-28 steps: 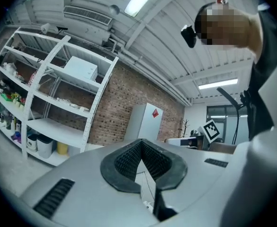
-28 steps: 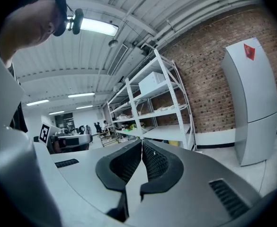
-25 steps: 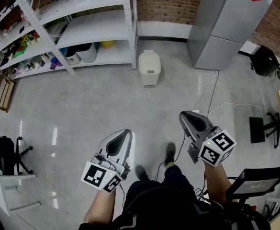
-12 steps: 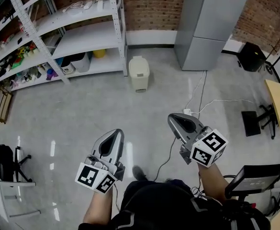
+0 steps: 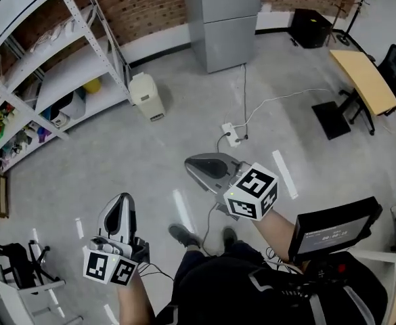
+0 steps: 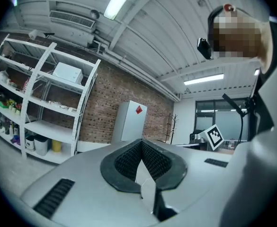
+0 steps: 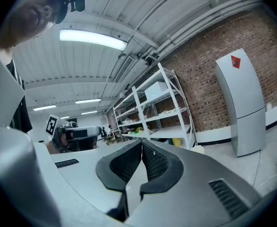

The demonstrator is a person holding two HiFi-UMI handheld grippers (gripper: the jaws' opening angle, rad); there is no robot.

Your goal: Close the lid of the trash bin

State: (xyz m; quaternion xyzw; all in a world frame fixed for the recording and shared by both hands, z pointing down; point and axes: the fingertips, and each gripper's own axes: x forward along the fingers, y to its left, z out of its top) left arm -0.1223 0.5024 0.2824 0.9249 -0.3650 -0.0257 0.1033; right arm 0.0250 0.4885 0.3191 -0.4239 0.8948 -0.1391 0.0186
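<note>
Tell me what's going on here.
A person stands on the floor holding a tool in each hand. The left tool and the right tool are both shut and empty. The trash bin sits beside the shelving, well away from both, and its lid looks already down.

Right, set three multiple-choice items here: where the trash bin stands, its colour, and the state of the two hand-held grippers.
1. The trash bin stands: A) beside the shelving unit B) at the person's feet C) in a gripper.
2. Its colour: A) red B) cream C) black.
3. The left hand-held gripper and right hand-held gripper are: A) shut, empty B) wide open C) gripping a lid.
Answers: A, it sits by the shelf's foot; B, pale cream body; A, jaws together, nothing between.
</note>
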